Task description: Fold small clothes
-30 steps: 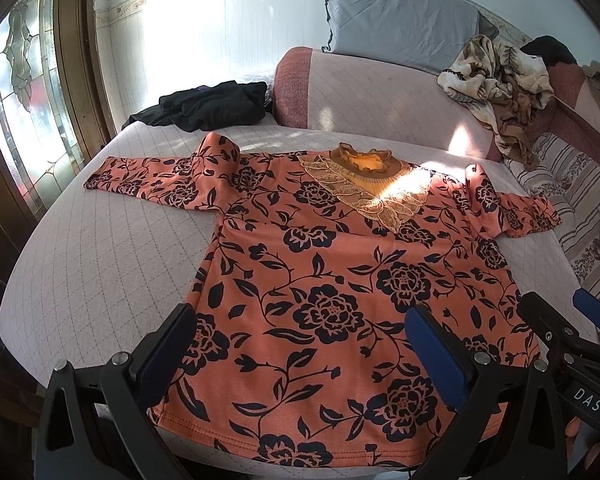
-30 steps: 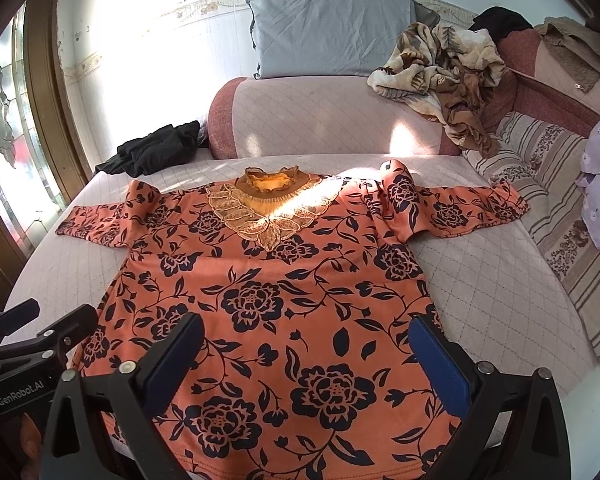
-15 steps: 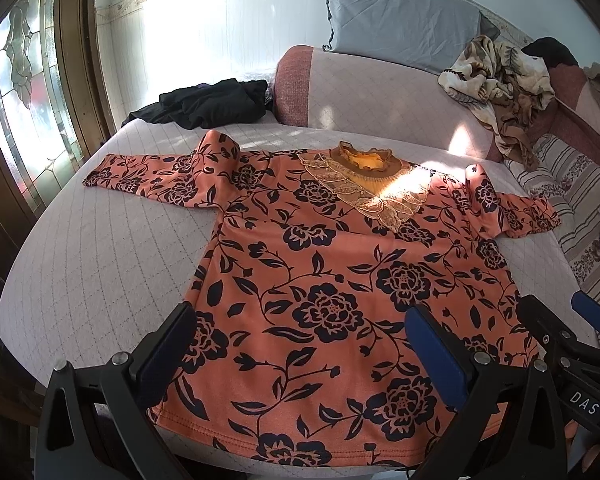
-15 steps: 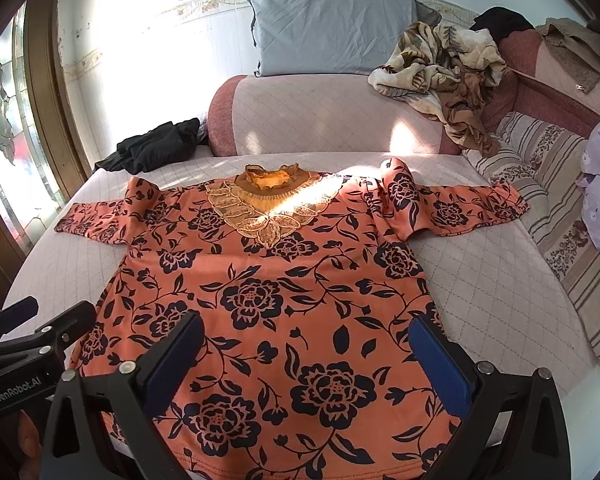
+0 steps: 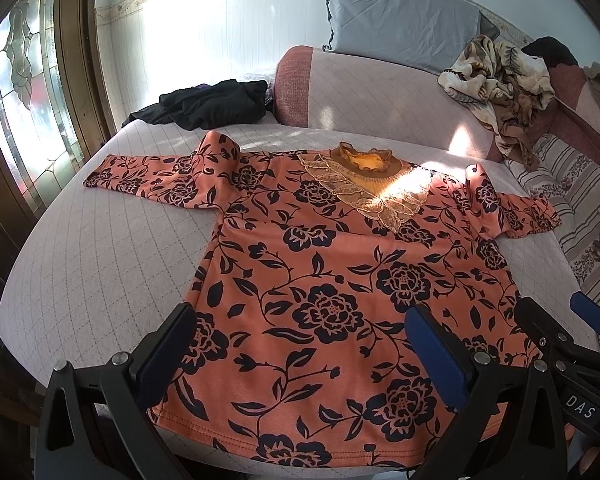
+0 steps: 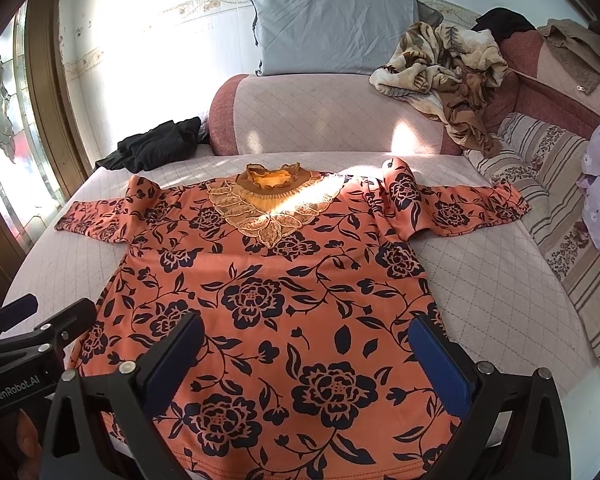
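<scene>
An orange top with black flowers (image 5: 324, 280) lies flat, front up, on a quilted pink bed (image 5: 100, 248), sleeves spread out, lace collar at the far side. It also shows in the right wrist view (image 6: 284, 288). My left gripper (image 5: 300, 344) is open and empty, hovering over the hem's left half. My right gripper (image 6: 308, 352) is open and empty, over the hem's right half. Each gripper shows at the other view's edge: the right gripper (image 5: 568, 332) and the left gripper (image 6: 40, 320).
A black garment (image 5: 208, 104) lies at the bed's far left. A padded headboard (image 5: 380, 96) with a grey pillow (image 5: 400, 20) and a crumpled beige blanket (image 5: 496, 76) stands behind. Striped cushions (image 6: 540, 184) line the right side. A stained-glass window (image 5: 20, 100) is on the left.
Both grippers have drifted slightly back and up from the top; the view shifted a little. The top has not moved and both grippers stay open.
</scene>
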Tool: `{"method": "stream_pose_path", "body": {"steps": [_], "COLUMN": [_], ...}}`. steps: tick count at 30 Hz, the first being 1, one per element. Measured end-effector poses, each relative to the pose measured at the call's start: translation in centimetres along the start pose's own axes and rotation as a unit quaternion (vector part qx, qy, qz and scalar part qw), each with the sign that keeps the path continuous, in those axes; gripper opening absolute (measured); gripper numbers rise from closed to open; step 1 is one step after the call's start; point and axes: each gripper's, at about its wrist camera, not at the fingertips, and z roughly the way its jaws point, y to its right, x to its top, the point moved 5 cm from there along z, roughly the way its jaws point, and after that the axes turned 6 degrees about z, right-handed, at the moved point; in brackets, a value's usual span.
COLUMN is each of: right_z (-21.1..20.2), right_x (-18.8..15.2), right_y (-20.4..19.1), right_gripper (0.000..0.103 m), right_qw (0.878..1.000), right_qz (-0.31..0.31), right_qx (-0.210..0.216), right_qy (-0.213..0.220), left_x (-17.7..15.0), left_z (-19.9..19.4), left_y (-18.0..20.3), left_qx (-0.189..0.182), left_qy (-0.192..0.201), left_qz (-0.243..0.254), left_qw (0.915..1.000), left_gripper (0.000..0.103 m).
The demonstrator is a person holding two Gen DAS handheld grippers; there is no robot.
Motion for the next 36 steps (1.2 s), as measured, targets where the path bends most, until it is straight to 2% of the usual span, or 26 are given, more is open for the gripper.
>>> {"method": "stream_pose_path", "body": {"steps": [19,26,28,31,33,36], "right_z": [0.6,1.1,1.4,2.5,3.3,5.1], "right_x": [-0.1,-0.1,0.1,1.1,2.2,4.5], "right_y": [0.0,0.5,1.9,6.1,10.2,17.5], "right_gripper": [0.103,0.103,0.103,0.103,0.103,0.103], "right_qw": [1.000,1.000,0.999,0.992,0.985,0.967], "right_qz": [-0.001,0.002,0.029,0.097,0.152,0.241], "right_qx": [-0.001,0.015,0.038,0.068,0.079,0.084], "right_qy": [-0.003,-0.014,-0.023,-0.037,-0.036,-0.024], "left_x": [0.2,0.2,0.3,0.8,1.1,1.6], "left_z": [0.5,1.8,2.7,4.2,5.5,7.8], "left_y": [0.0,-1.3,-2.4,-5.2,-7.6,-11.6], "left_qx": [0.006,-0.011,-0.012,0.000,0.017,0.046], "left_qy": [0.006,0.003,-0.001,0.003,0.004,-0.005], "left_qz": [0.007,-0.011,-0.023,-0.039,-0.057,-0.091], "left_qw": [0.9999,0.9999,0.9997,0.9992,0.9982,0.9948], "left_gripper": [0.103,0.103,0.103,0.103,0.103,0.103]}}
